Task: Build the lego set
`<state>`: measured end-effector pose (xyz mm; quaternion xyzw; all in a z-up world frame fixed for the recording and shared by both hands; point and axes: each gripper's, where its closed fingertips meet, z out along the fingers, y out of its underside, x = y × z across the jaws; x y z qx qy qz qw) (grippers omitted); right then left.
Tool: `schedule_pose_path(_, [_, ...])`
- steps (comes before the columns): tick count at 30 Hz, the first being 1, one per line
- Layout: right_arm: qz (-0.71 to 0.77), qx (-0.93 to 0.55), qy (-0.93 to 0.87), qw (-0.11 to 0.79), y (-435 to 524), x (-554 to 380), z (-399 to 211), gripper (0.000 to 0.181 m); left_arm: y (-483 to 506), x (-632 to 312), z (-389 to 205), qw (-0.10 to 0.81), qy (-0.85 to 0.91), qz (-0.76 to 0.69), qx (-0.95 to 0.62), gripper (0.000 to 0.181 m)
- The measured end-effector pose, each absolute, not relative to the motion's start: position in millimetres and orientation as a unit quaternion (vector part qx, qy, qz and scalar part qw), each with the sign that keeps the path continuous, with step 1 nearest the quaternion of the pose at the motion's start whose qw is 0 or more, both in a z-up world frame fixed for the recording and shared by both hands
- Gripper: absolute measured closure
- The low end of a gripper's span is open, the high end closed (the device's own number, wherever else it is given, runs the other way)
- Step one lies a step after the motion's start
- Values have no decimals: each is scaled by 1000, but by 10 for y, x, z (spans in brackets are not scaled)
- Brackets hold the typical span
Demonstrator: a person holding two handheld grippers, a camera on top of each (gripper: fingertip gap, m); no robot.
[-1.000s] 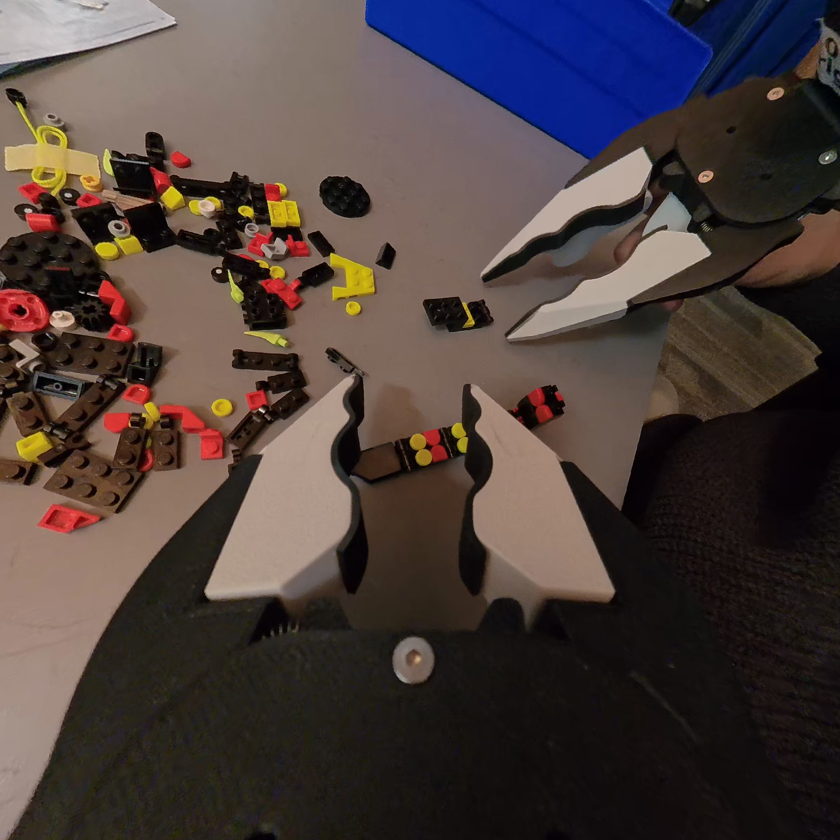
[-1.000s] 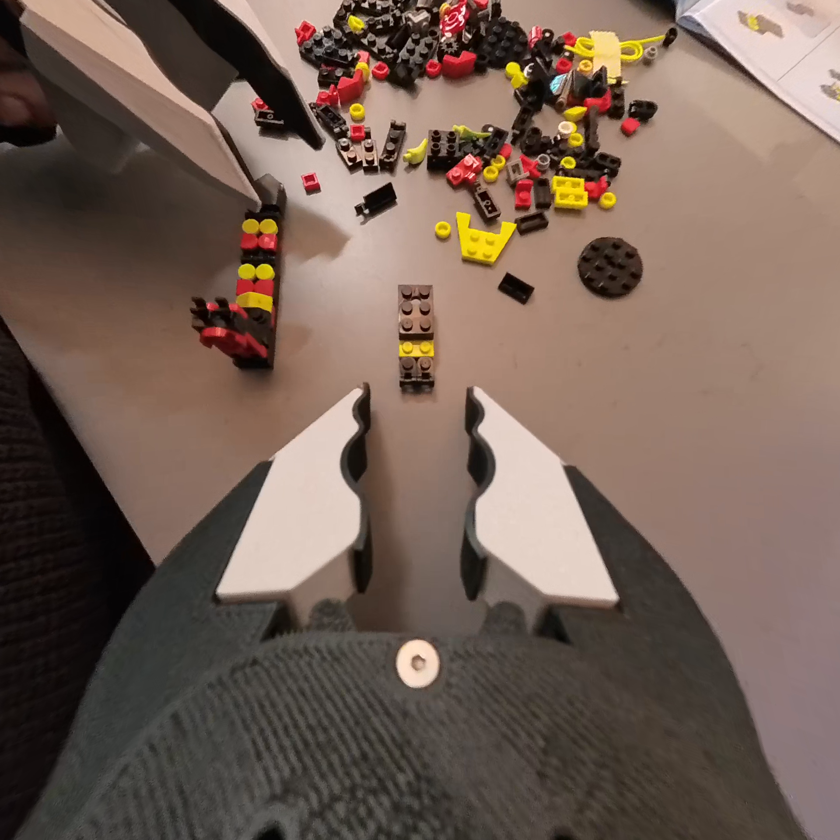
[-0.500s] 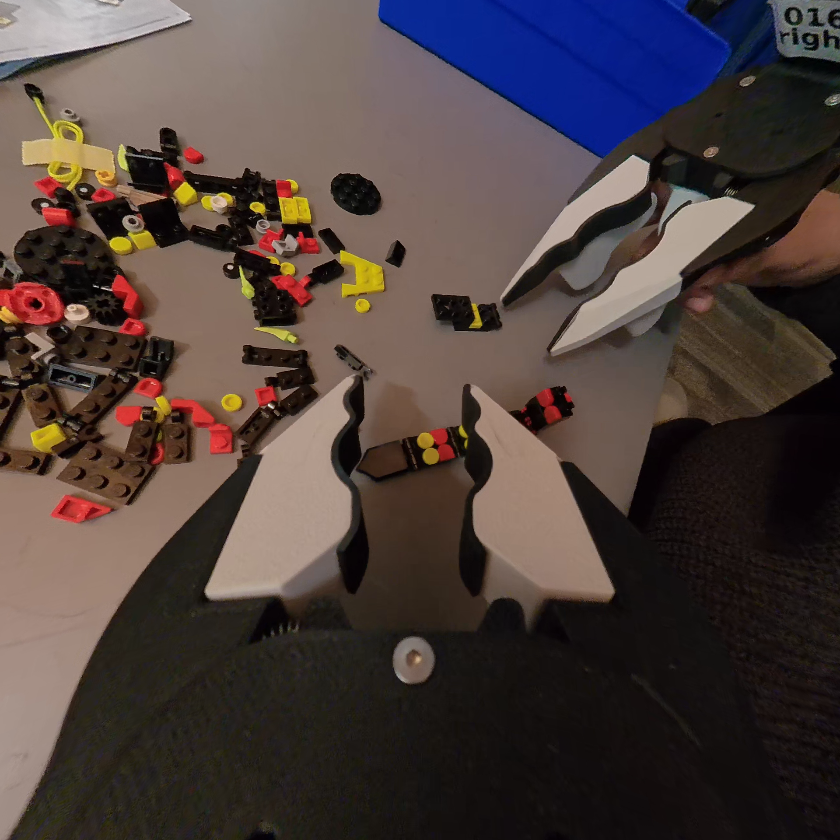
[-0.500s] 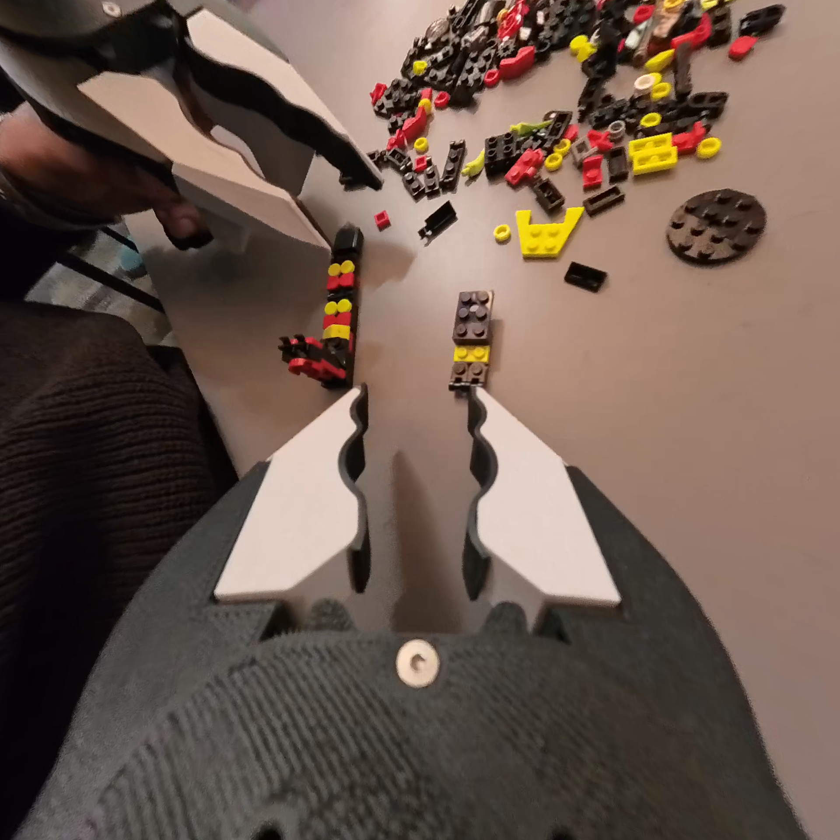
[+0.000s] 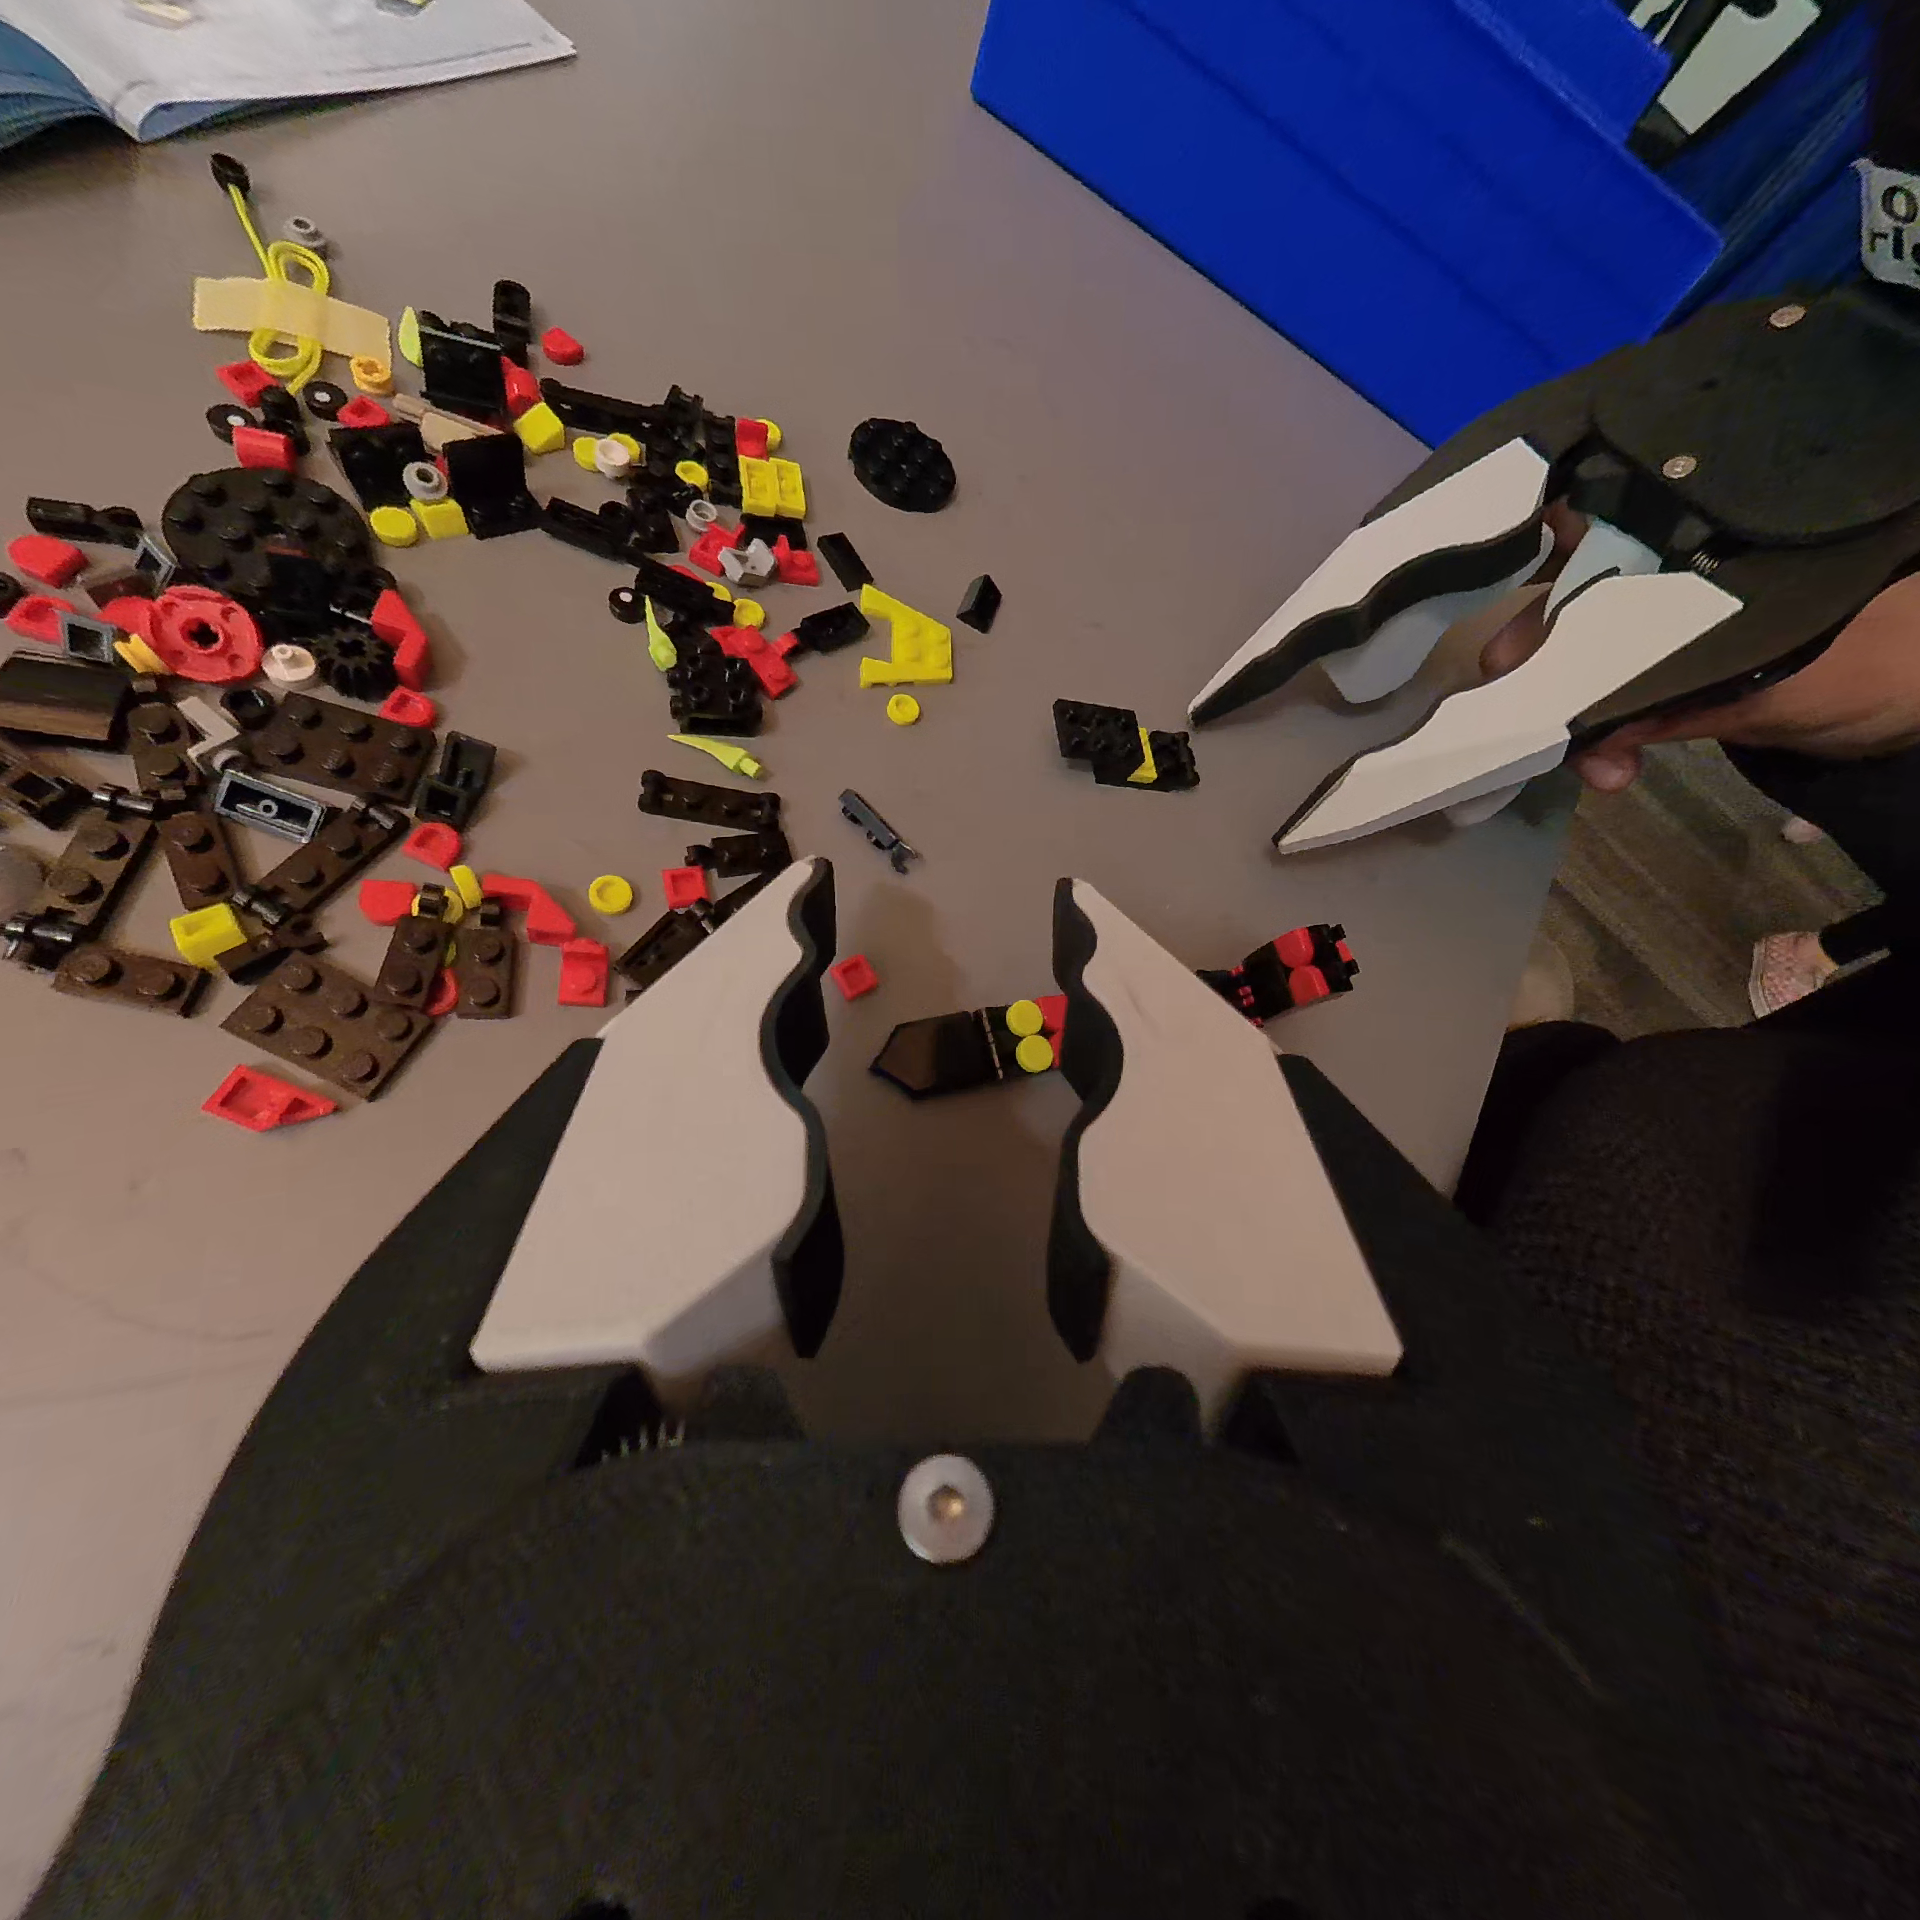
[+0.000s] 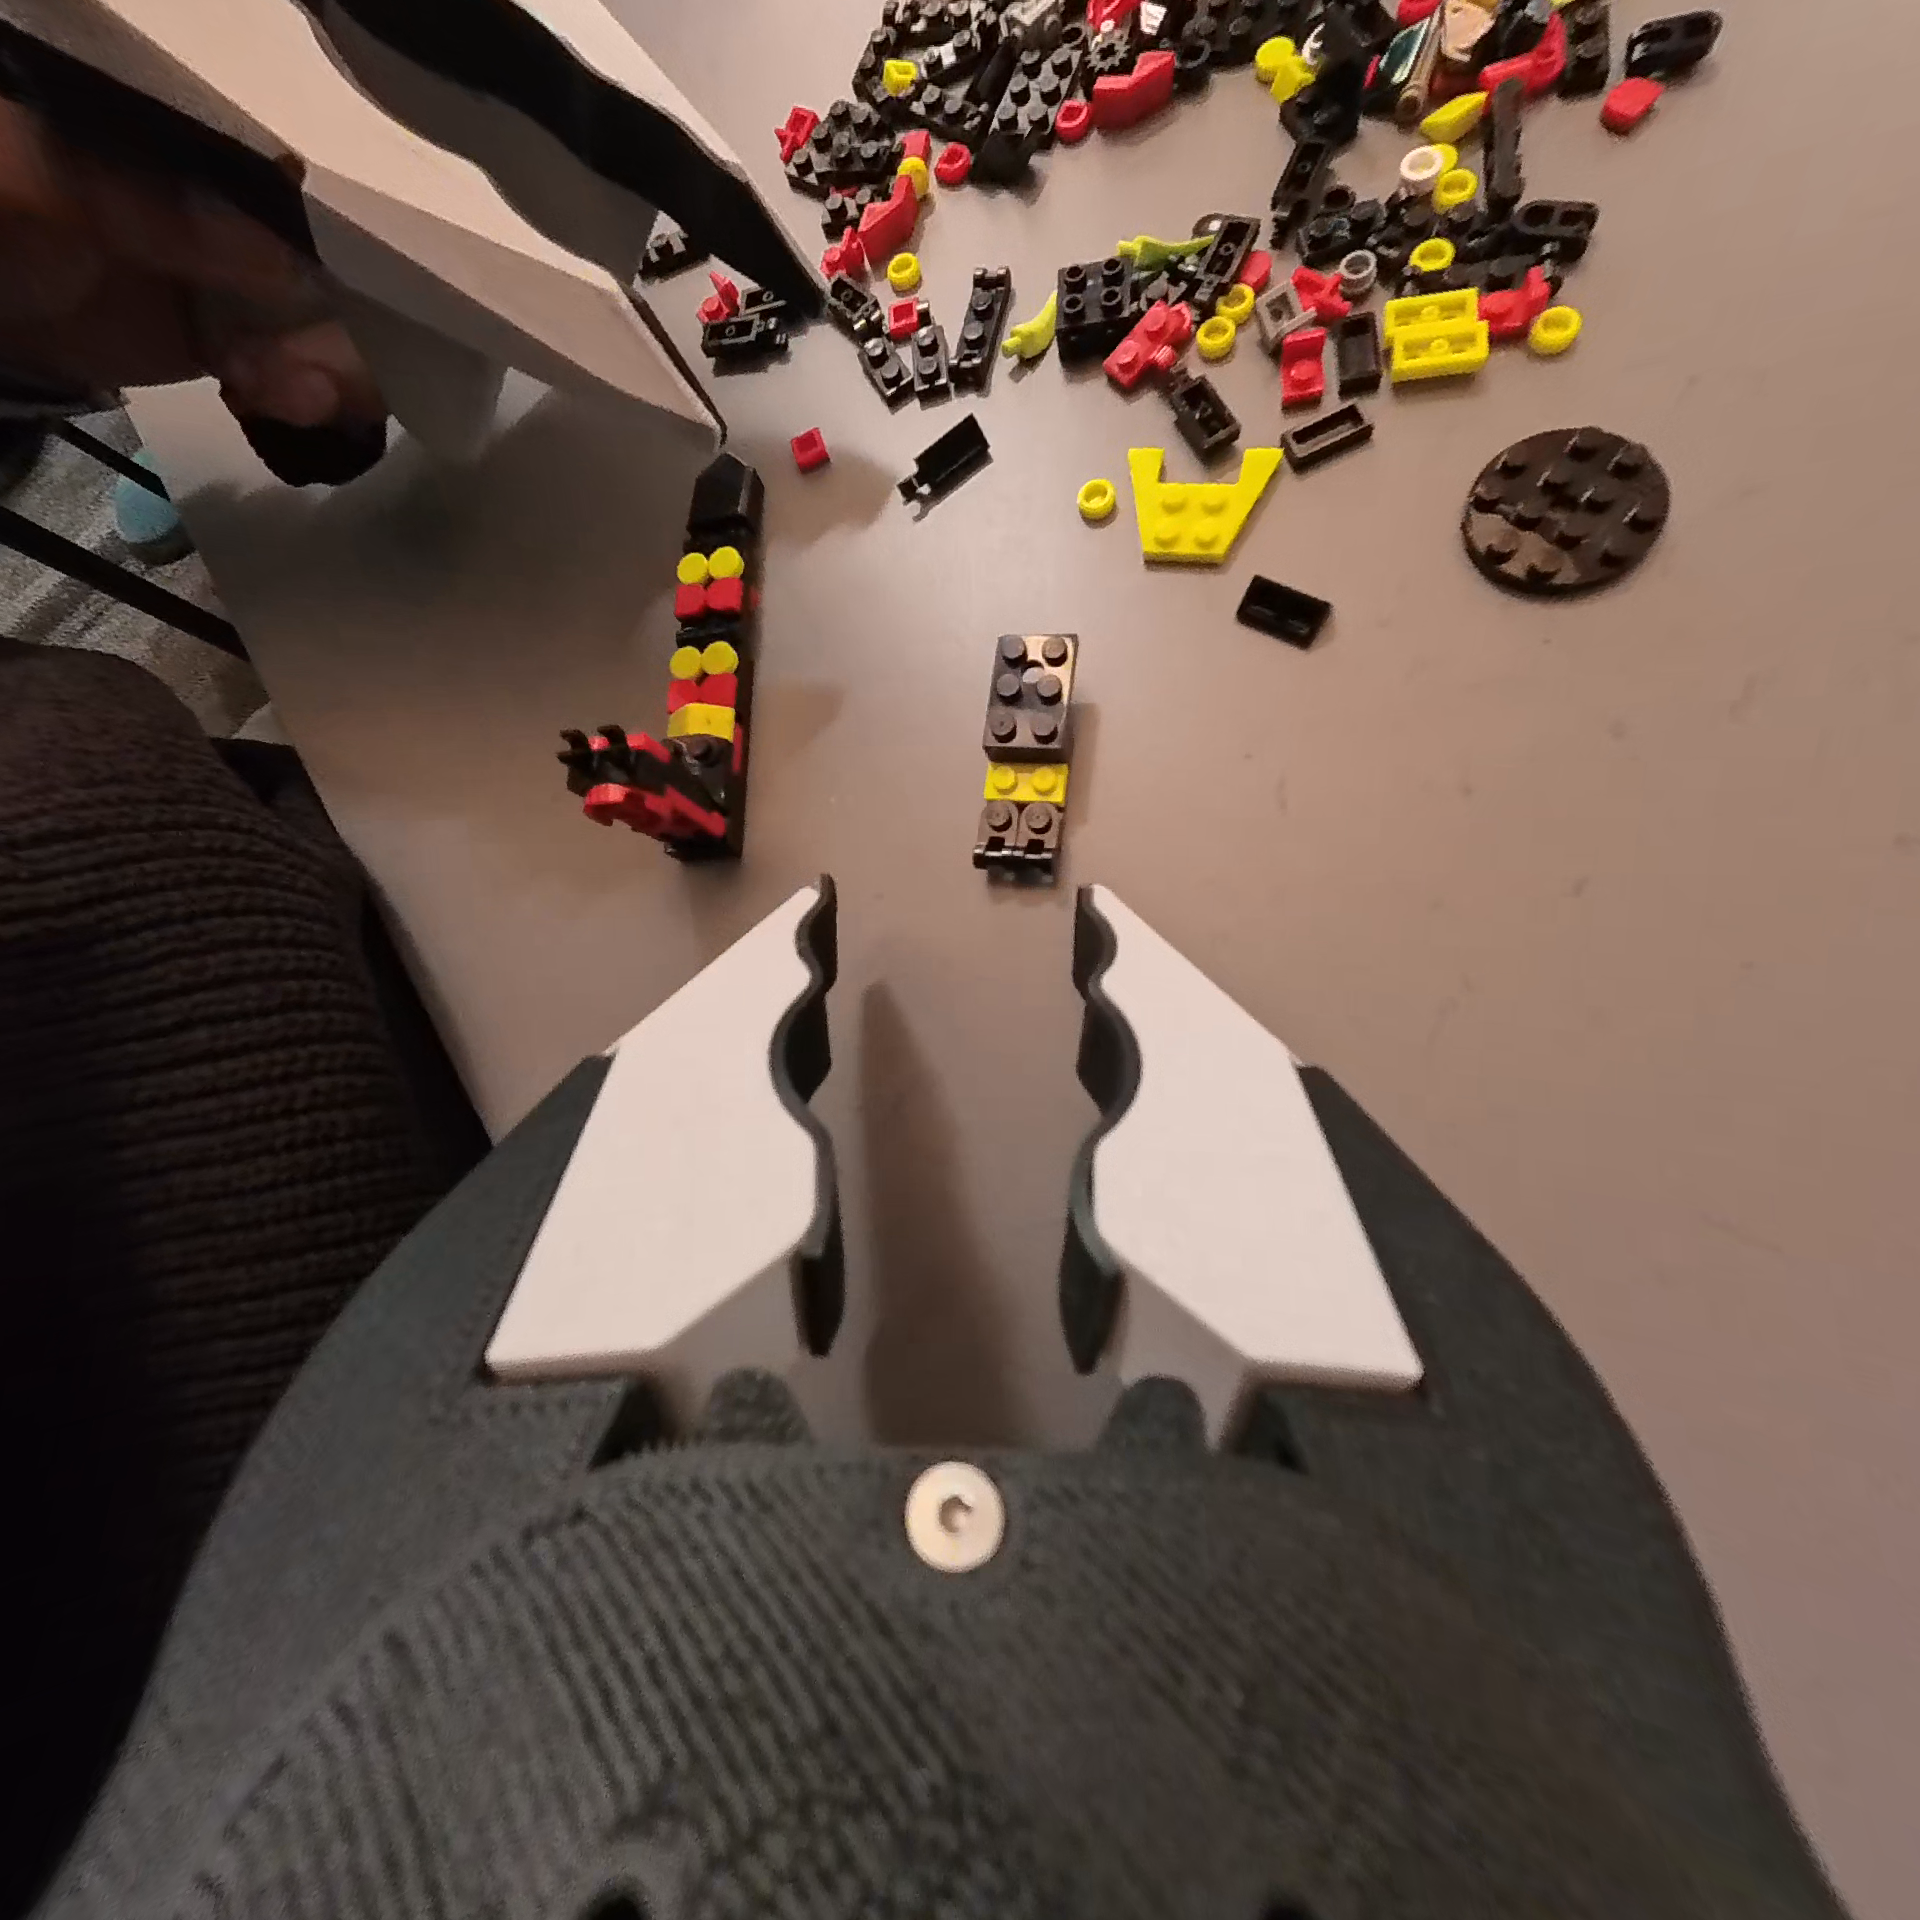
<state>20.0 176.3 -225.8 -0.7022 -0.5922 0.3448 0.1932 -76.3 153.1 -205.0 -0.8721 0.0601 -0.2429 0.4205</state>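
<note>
Change since earlier frame: left hand-held gripper (image 5: 940,883) has advanced over the long black, red and yellow sub-assembly (image 6: 707,665), whose pointed black end now lies between its fingers; right hand-held gripper (image 6: 951,894) has drawn nearer the short stack
Left hand-held gripper state: fingers wide apart, holding nothing
Right hand-held gripper state: fingers wide apart, holding nothing, tips just short of the short stack
Long sub-assembly: flat on the worktop (image 6: 1558,935) near its edge, red clawed end toward the person
Short stack (image 6: 1029,748): black plates with a yellow plate between, flat on the worktop, apart from the long sub-assembly
Loose parts (image 5: 416,644): black, red and yellow pieces scattered farther back
Also present: instruction sheet (image 5: 270,52) at the far corner; blue bin (image 5: 1330,187) behind
Meaning for task: judged as a two-handed approach, each hand-held gripper lined up on one piece, likely to lift and join them; neither piece is gripped yet
Risk: the flat plates sit low, so the fingers may slip over them
</note>
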Motion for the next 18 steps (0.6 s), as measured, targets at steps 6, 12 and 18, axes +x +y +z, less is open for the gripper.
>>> schedule_pose_path(6, [343,-703,-593,193,1762,203,-2265,136,1529,-756,-2056,419,59,-246,-872,141])
schedule_pose_path(12, [341,-703,-594,193,1764,206,-2270,136,1523,-743,-2067,416,61,-248,-873,141])
schedule_pose_path(18, [341,-702,-595,193,1760,206,-2269,136,1521,-738,-2071,414,61,-249,-873,141])
